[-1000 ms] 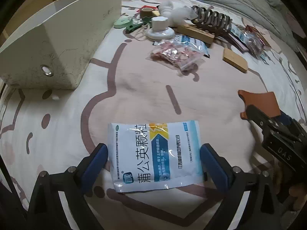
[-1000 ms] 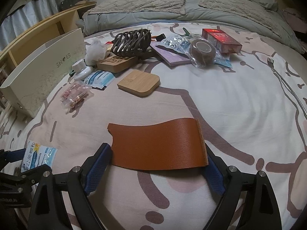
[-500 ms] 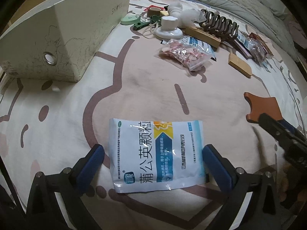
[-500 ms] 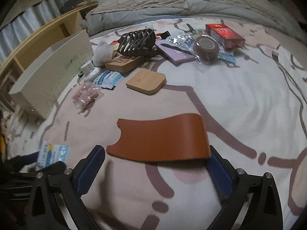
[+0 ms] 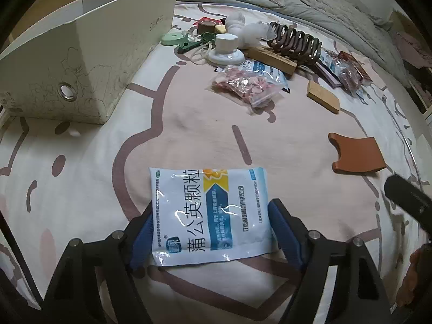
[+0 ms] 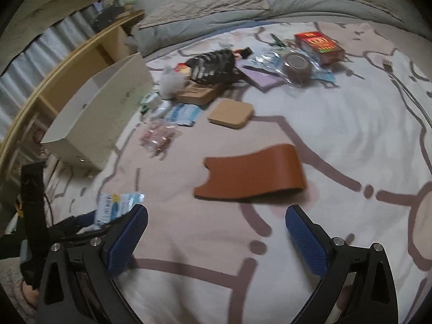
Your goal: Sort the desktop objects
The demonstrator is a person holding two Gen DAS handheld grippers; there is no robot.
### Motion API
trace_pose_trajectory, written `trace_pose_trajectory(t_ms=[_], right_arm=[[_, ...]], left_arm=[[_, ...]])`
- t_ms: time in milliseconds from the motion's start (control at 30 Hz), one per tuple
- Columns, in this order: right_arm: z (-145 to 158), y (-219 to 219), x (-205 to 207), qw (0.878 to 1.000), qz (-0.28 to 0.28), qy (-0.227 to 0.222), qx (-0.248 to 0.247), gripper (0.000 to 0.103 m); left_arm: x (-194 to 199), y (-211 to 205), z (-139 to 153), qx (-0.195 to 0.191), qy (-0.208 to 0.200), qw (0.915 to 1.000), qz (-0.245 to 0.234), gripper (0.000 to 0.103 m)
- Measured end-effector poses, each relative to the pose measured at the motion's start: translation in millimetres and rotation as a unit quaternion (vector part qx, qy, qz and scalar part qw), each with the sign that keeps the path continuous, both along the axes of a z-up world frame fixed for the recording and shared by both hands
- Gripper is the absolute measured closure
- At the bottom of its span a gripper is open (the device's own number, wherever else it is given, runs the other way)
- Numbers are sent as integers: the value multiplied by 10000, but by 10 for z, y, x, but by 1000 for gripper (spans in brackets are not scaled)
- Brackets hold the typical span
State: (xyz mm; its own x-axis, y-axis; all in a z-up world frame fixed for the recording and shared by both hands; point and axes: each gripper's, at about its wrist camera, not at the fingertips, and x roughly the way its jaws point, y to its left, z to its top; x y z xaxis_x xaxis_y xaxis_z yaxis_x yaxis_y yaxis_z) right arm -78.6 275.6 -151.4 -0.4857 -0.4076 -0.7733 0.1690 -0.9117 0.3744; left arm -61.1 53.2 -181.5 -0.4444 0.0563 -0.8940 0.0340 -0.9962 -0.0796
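Note:
A white and blue medicine sachet (image 5: 210, 216) lies flat on the patterned bedsheet. My left gripper (image 5: 212, 229) has narrowed around it, its blue pads against both side edges. The sachet also shows in the right wrist view (image 6: 118, 206). A brown leather sleeve (image 6: 251, 175) lies on the sheet in front of my right gripper (image 6: 216, 232), which is open, empty and pulled back from it. The sleeve also shows in the left wrist view (image 5: 356, 156).
A white cardboard box (image 5: 81, 62) stands open at the left. Beyond lies a pile: a bag of pink pieces (image 5: 245, 86), a white knob (image 5: 225, 50), a brown claw clip (image 5: 294, 40), wooden blocks (image 5: 322, 100), a red box (image 6: 320, 44), tape (image 6: 297, 66).
My left gripper's jaws closed in from wide apart onto the sachet's sides. My right gripper backed away and rose, so the brown sleeve now lies clear of its fingers.

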Motion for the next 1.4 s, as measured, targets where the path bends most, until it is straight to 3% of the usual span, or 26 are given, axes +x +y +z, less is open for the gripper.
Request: trace_pose_trajectory(t_ms=[100, 200, 533, 667, 800, 933, 1167, 1400], right_arm=[[0, -9, -109, 10000, 40, -66, -20, 1], [-64, -35, -287, 9992, 66, -212, 330, 1], [-134, -4, -835, 9968, 14, -308, 735, 1], [-202, -31, -959, 9957, -332, -507, 704, 1], [-234, -132, -867, 9897, -772, -366, 1148, 2], [-286, -165, -752, 9844, -1131, -332, 1309, 20], [-319, -124, -641, 9768, -1537, -70, 1487, 37], [-287, -75, -571, 9817, -1274, 57, 1418, 51]], left_arm=[[-24, 15, -7, 25, 5, 10000, -16, 25], [-28, 24, -8, 38, 8, 10000, -22, 25], [-27, 21, -20, 44, 13, 10000, -42, 26], [-23, 22, -17, 57, 31, 10000, -20, 27], [-21, 28, -7, 73, 78, 9999, -15, 30], [-21, 24, 1, 148, 97, 9998, -11, 32], [-48, -44, 17, 407, 71, 9991, 109, 36], [-35, -47, 30, 421, 93, 9990, 74, 39]])
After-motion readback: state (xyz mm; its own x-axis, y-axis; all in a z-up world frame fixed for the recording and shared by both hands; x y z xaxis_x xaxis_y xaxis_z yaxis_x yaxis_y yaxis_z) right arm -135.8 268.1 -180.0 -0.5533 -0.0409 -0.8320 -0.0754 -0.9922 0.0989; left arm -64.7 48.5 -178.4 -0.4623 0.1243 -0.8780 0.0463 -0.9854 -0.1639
